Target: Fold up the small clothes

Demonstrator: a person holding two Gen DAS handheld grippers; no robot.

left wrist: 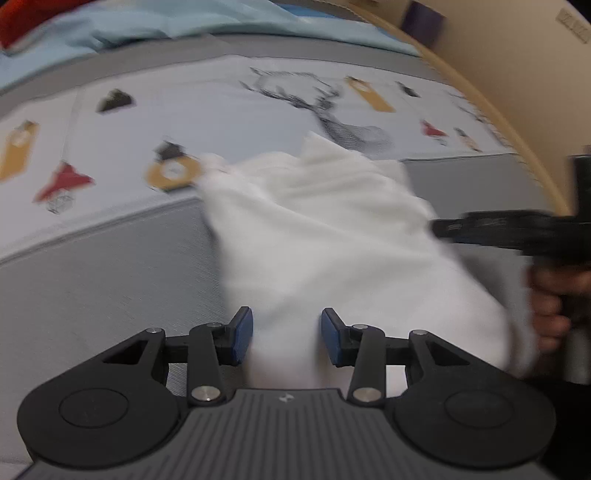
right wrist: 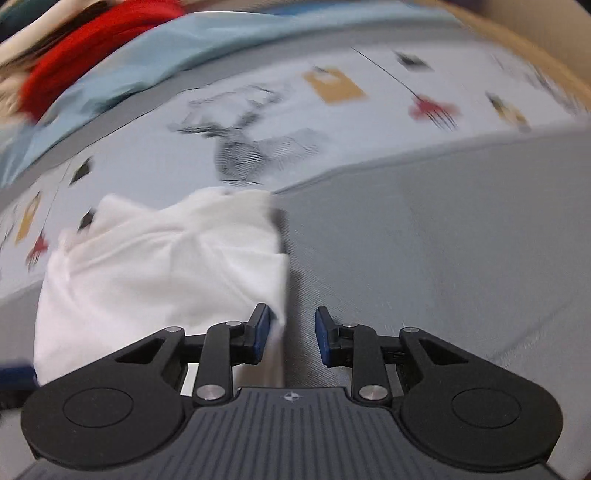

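A small white garment (left wrist: 332, 240) lies rumpled on the grey bed cover (left wrist: 110, 280). In the left wrist view its near end runs between the blue pads (left wrist: 242, 336) of my left gripper (left wrist: 286, 336). The jaws stand apart and are not pressing the cloth. In the right wrist view the same garment (right wrist: 155, 277) lies to the left. Its right edge hangs beside the left pad (right wrist: 262, 332) of my right gripper (right wrist: 291, 334), which is open over bare grey cover. A person's hand (left wrist: 546, 306) holds that gripper's black frame (left wrist: 498, 229) at the garment's right side.
A pale panel printed with a deer (left wrist: 332, 110) and coloured tags crosses the cover behind the garment. Light blue cloth (left wrist: 184, 26) and red cloth (right wrist: 110, 37) are piled at the back. A tan curved edge (left wrist: 509, 122) bounds the bed on the right.
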